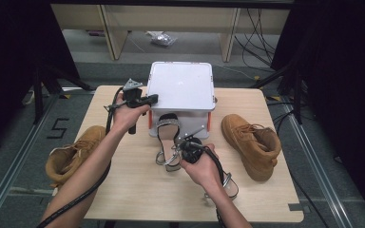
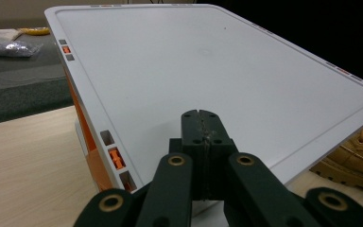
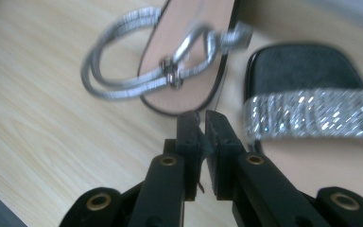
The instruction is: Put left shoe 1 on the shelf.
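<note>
Pressing our left gripper (image 2: pixel 202 124), clenched with nothing in it, on the white box lid (image 1: pixel 182 85), we steady the box. Our right gripper (image 3: pixel 201 124) has its jaws nearly together at the heel edge of the silver-strapped sandal (image 1: pixel 167 142), on the table in front of the box; blur hides any pinch. A thin hold could slip, dropping or dragging the sandal.
</note>
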Motion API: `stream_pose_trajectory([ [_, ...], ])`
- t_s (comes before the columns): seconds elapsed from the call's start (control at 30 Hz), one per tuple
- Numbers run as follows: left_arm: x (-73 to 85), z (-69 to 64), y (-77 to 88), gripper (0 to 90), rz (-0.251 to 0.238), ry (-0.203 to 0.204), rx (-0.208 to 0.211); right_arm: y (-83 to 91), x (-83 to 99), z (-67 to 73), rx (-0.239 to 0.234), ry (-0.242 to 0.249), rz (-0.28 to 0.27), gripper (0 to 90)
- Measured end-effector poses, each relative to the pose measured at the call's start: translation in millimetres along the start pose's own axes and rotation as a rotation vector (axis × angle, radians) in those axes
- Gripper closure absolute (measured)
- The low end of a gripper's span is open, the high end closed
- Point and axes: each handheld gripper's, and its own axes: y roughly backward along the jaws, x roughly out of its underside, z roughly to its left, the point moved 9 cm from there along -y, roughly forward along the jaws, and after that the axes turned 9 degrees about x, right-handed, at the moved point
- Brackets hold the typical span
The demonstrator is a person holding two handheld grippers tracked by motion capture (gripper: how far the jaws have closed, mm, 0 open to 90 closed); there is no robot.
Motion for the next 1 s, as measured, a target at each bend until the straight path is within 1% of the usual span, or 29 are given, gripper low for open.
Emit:
stream_pose_trajectory([
  [0.03,0.1,0.1,0.1,89.6,0.0,0.0,0.0,-1.2,4.3,0.2,0.007,-0.012,0.03,85.5],
  [0.07,0.1,0.1,0.0,89.6,-0.001,0.001,0.001,-5.6,3.5,1.1,-0.013,0.035,-0.009,85.5],
  [0.1,0.1,0.1,0.0,89.6,-0.001,0.002,0.002,-8.3,7.2,4.0,-0.014,0.024,0.01,85.5],
  [0.13,0.0,0.1,-0.2,89.6,-0.002,0.003,0.006,-10.7,8.9,5.9,-0.023,0.036,0.01,85.5],
  [0.17,-0.1,0.1,-0.3,89.6,-0.003,0.003,0.005,-14.8,10.4,7.3,-0.017,0.03,0.015,85.5],
  [0.2,0.1,0.1,0.1,89.6,0.0,0.001,0.001,-14.4,12.8,10.3,-0.024,0.015,0.036,85.5],
  [0.23,0.0,0.1,0.0,89.6,0.0,0.001,0.002,-18.3,12.5,11.2,-0.026,0.032,0.025,85.4],
  [0.27,0.1,0.1,0.0,89.6,0.0,0.002,0.002,-19.7,12.8,13.1,-0.043,0.052,0.015,85.4],
  [0.3,0.1,0.1,0.0,89.6,0.0,0.002,0.002,-23.1,11.9,15.3,-0.036,0.058,-0.004,85.4],
  [0.33,0.0,0.1,-0.2,89.6,-0.002,0.002,0.006,-24.1,12.0,16.7,-0.035,0.063,-0.013,85.3],
  [0.4,0.1,0.3,0.1,89.6,-0.001,0.004,0.002,-27.7,11.8,20.3,-0.04,0.054,-0.032,85.4],
  [0.43,0.1,0.3,0.1,89.6,-0.001,0.003,0.002,-28.8,10.9,20.6,-0.038,0.06,-0.047,85.6],
  [0.47,0.1,0.2,0.1,89.6,0.0,0.003,0.002,-30.0,11.6,21.9,-0.038,0.041,-0.045,86.0],
  [0.5,0.0,0.2,0.0,89.6,-0.001,0.002,0.004,-30.8,11.2,22.1,-0.037,0.042,-0.055,86.2],
  [0.57,0.1,0.1,-0.1,89.6,-0.001,0.001,0.004,-32.0,9.7,21.5,-0.036,0.055,-0.076,86.5],
  [0.6,0.1,0.2,0.0,89.6,-0.001,0.001,0.004,-32.8,8.4,20.2,-0.034,0.076,-0.092,86.8],
  [0.63,0.1,0.2,0.0,89.6,-0.002,0.002,0.004,-31.7,10.3,22.2,-0.032,0.035,-0.074,87.2],
  [0.67,0.1,0.2,0.0,89.6,-0.001,0.001,0.004,-31.7,10.0,21.8,-0.033,0.042,-0.082,87.5],
  [0.7,0.1,0.2,0.0,89.6,-0.001,0.003,0.004,-32.2,10.0,21.2,-0.033,0.034,-0.082,87.8],
  [0.73,0.0,0.1,-0.1,89.6,-0.001,0.003,0.005,-32.4,9.7,20.9,-0.039,0.037,-0.085,88.2],
  [0.77,0.1,0.1,-0.1,89.6,-0.001,0.001,0.004,-32.7,9.1,19.9,-0.037,0.051,-0.092,88.5],
  [0.8,0.1,0.1,-0.1,89.6,-0.001,0.001,0.004,-31.6,9.7,21.6,-0.046,0.022,-0.083,88.8],
  [0.83,0.1,0.1,-0.1,89.6,-0.002,0.001,0.004,-30.9,10.0,22.4,-0.041,0.006,-0.081,88.9],
  [0.9,0.2,0.2,-0.1,89.6,-0.005,0.002,0.004,-31.4,9.9,22.4,-0.04,0.011,-0.083,89.7],
  [0.93,0.2,0.3,-0.1,89.6,-0.005,0.002,0.005,-32.3,9.2,21.5,-0.026,0.027,-0.099,90.0],
  [0.97,0.2,0.3,-0.1,89.6,-0.005,0.002,0.005,-32.4,9.0,22.0,-0.027,0.019,-0.098,90.0],
  [1.0,0.3,0.2,-0.1,89.6,-0.007,0.004,0.004,-33.2,7.3,21.4,-0.03,0.031,-0.113,90.0],
])
